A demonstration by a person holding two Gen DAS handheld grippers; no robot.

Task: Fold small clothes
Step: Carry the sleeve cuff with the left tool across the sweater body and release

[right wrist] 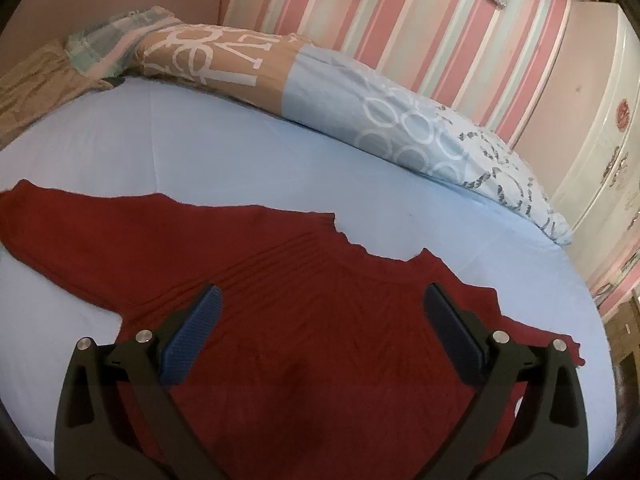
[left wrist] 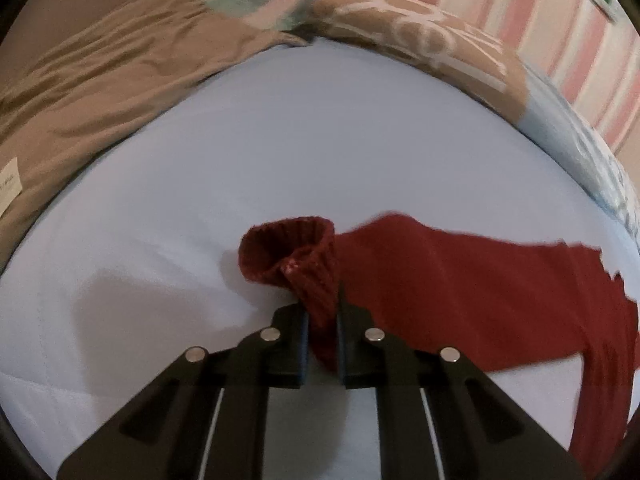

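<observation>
left wrist view: left hand-held gripper [left wrist: 322,320] pinches sweater cuff [left wrist: 288,252]; right hand-held gripper [right wrist: 322,312] wide; blurred, perhaps pillows [left wrist: 420,36] beyond

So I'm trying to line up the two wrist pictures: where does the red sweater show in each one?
Left wrist: the red sweater runs from bottom centre to the right edge, its ribbed cuff pinched in the left tongs.
Right wrist: the red sweater fills the lower middle, one sleeve reaching the left edge, under the open right tongs.
Shared landmark: the tan pillow with white lettering by the striped wall.
</observation>
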